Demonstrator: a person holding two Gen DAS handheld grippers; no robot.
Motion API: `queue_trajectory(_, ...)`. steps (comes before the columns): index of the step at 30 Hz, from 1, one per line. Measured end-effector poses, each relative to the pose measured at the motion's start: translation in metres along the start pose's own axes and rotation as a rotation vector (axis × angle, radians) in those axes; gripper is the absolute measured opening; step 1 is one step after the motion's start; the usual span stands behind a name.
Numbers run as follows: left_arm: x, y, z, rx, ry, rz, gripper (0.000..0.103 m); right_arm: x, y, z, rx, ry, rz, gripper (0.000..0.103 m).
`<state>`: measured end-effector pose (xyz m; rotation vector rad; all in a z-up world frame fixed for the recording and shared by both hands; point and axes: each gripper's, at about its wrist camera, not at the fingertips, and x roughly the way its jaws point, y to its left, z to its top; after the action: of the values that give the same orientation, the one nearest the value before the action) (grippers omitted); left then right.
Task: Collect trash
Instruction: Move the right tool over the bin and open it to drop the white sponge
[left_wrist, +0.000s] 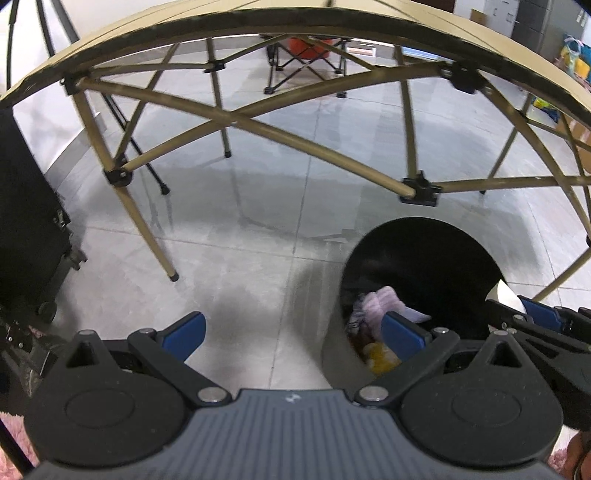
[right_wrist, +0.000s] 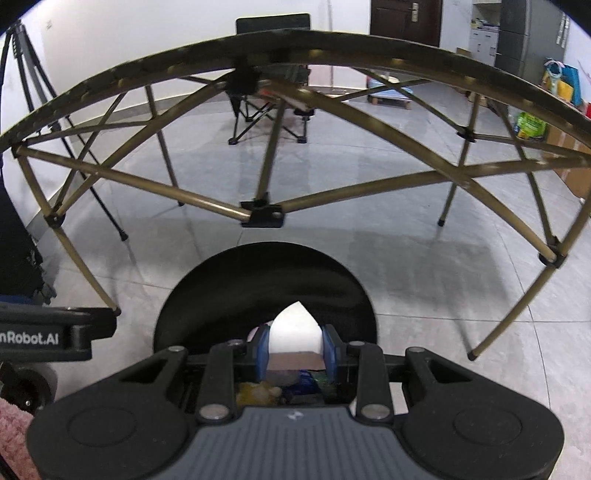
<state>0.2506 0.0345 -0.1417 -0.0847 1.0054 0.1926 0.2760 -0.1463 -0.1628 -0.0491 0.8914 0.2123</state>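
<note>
A round black trash bin stands on the floor beside a folding table; it also shows in the right wrist view. Inside lie purple-white wrappers and yellow scraps. My left gripper is open and empty, just left of the bin's rim. My right gripper is shut on a white folded paper with a cardboard-brown part, held over the bin's mouth. The right gripper and paper also show at the left wrist view's right edge.
A tan folding table with crossed legs stands right ahead. A black case is on the left. A folding camp chair and a tripod are farther back. Boxes and bags sit at the far right.
</note>
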Motion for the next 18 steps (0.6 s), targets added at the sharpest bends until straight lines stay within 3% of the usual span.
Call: queue_trajectory(18, 0.009, 0.053, -0.008, -0.084, 0.031, 0.070, 0.103, 0.042, 0.032, 0.010, -0.011, 0.108, 0.003, 0.029)
